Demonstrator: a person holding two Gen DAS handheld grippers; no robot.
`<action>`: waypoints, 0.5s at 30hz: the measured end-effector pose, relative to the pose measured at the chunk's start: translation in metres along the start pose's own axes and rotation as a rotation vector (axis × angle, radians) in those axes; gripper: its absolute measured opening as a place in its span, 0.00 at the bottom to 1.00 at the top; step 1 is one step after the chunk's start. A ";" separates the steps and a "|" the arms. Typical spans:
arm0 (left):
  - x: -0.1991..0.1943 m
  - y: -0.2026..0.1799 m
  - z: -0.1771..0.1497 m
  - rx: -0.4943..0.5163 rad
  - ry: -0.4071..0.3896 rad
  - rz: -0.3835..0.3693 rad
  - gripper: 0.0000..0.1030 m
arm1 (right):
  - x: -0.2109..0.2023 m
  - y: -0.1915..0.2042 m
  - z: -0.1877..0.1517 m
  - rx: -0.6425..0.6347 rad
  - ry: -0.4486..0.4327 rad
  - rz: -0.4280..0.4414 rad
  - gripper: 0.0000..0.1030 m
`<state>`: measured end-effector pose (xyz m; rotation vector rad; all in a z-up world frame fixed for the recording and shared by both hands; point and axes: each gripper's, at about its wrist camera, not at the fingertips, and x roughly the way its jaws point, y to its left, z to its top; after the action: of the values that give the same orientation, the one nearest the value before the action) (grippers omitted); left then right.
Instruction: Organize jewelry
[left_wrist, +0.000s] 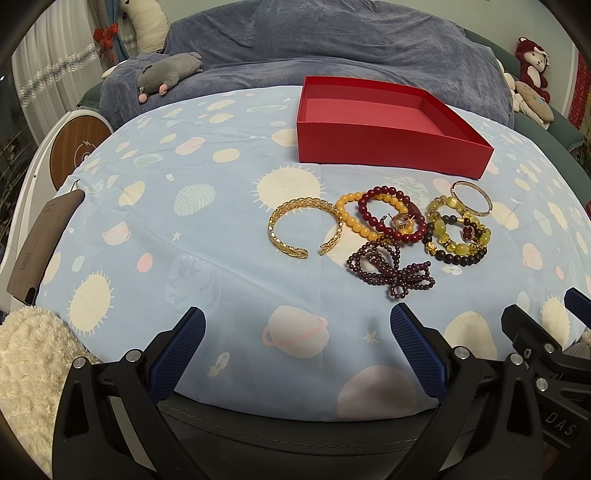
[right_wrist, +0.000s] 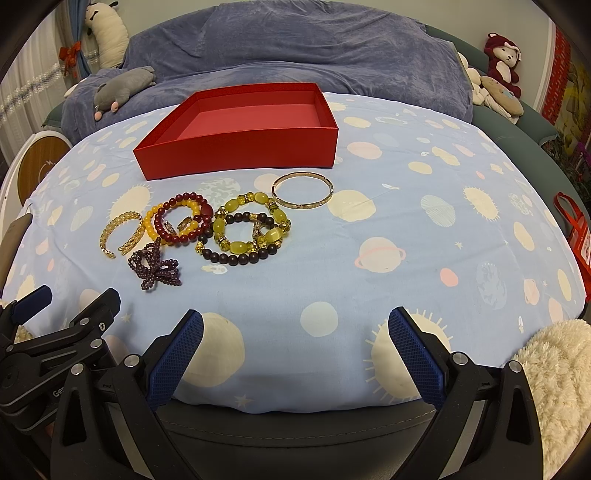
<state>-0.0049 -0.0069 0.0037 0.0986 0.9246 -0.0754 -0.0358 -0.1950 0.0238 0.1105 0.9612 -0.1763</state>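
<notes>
Left wrist view puts my left gripper (left_wrist: 297, 338) low at the near edge of the bed, jaws spread wide and holding nothing. My right gripper (right_wrist: 295, 338) sits beside it on the right, equally wide apart and empty.

Going left to right across the planet-print sheet (left_wrist: 166, 229): the open gold cuff (left_wrist: 304, 227) lies ahead and only slightly right of the left gripper, its gap facing near, apart from the rest except where it nearly meets the yellow bead bracelet (left_wrist: 351, 218). The dark red bead bracelet (left_wrist: 391, 214) overlaps that one, with a small ring-like piece inside it that I cannot make out clearly. Just nearer lies the tangled purple bead strand (left_wrist: 391, 267). Further right, the yellow-green bracelet (right_wrist: 251, 225) rests on the dark brown bead bracelet (right_wrist: 236, 254), and the thin gold bangle (right_wrist: 303, 190) lies flat, farthest right.

I judge the left hand nearer the cuff and the right nearer the bangle.

Beyond the pile, the red box (right_wrist: 240, 155) stands open-topped and empty.
</notes>
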 end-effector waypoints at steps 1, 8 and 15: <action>0.000 0.000 0.000 0.000 0.000 -0.001 0.93 | 0.000 0.000 0.000 0.001 0.000 0.000 0.93; 0.001 0.001 0.001 -0.004 0.005 -0.020 0.93 | -0.004 0.000 0.002 0.008 -0.014 0.010 0.93; -0.001 0.005 0.012 -0.018 -0.016 -0.028 0.93 | -0.009 -0.007 0.010 0.033 -0.011 0.027 0.93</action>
<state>0.0048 -0.0029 0.0125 0.0684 0.9110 -0.0942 -0.0342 -0.2028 0.0363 0.1529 0.9453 -0.1674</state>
